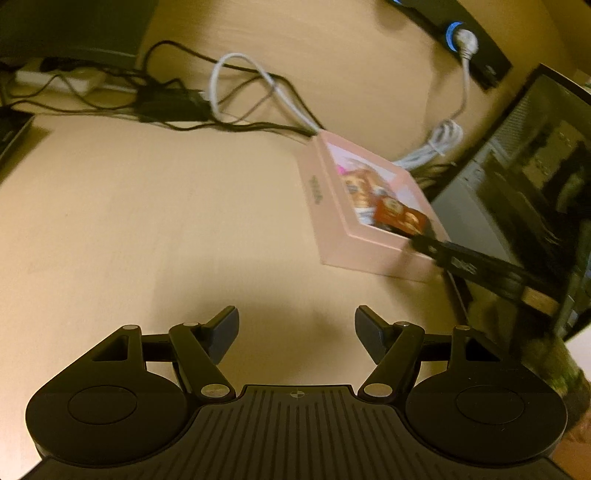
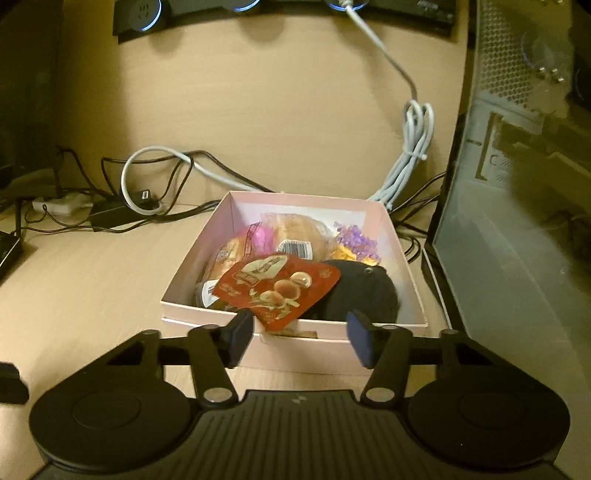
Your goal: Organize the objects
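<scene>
A: What is sitting nearest in the right wrist view?

B: The right gripper (image 2: 299, 334) is hovering at six o'clock, its jaws standing partly apart and gripping nothing. One red snack packet (image 2: 277, 286) is lying just beyond them, drooping over the near wall of one pink box (image 2: 295, 341). Whether the left pad is grazing the packet's corner I cannot tell.

A: And what is lying inside the box?

B: Counting outward: one dark rounded item (image 2: 364, 291) at four o'clock of the packet, two wrapped buns (image 2: 295, 236) showing barcode labels at twelve, one pink wrapper (image 2: 260, 238) between them, and one cluster of purple beads (image 2: 354, 242) at two o'clock.

A: Farther out?

B: One bundled white cable (image 2: 415, 147) is trailing toward a black power strip (image 2: 284, 14) at twelve. Dark cables (image 2: 155, 218) are tangling at ten o'clock, and a computer case (image 2: 517, 203) is standing at three.

A: And the left side?

B: The left gripper (image 1: 296, 332) is hanging over the bare wooden desk (image 1: 147, 221), jaws wide and empty. The same box is lying at two o'clock in its view, well apart.
</scene>
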Tool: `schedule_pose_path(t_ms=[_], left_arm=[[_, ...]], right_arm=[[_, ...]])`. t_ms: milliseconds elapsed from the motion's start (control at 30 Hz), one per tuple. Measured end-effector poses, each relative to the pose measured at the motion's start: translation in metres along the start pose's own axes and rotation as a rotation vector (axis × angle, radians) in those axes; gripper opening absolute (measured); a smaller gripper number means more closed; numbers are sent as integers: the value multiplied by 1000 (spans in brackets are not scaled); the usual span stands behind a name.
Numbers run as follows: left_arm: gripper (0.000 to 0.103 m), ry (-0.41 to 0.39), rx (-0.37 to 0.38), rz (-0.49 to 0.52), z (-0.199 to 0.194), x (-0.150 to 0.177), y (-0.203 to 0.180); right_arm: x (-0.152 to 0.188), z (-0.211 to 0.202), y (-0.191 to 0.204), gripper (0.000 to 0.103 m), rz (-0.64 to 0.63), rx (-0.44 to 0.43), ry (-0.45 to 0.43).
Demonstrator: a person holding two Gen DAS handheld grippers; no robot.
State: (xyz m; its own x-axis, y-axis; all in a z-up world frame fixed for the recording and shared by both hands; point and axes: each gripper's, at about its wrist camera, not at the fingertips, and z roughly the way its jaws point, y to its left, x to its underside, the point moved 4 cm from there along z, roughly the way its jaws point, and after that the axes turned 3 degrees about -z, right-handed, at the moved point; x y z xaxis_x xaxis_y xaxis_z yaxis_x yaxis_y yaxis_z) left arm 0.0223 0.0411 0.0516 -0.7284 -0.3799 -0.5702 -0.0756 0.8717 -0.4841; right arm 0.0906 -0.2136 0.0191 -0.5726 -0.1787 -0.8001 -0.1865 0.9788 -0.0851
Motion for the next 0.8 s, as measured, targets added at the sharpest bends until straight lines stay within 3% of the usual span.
schedule_pose_path(t_ms=[167,400,667,800], left_arm=[[74,5,11,8,-2,4,1],[74,-24,-36,-30,-16,3,19],[74,12,-49,-41,0,0,17],[74,-3,-19,0,15,-16,-5]], right_arm=[[-12,21,7,47,-28,4,8],[-23,55,15,47,-65,30,40],[-10,20,-5,48,-8,-14,36],[-1,-10,-30,57,48,2,3]])
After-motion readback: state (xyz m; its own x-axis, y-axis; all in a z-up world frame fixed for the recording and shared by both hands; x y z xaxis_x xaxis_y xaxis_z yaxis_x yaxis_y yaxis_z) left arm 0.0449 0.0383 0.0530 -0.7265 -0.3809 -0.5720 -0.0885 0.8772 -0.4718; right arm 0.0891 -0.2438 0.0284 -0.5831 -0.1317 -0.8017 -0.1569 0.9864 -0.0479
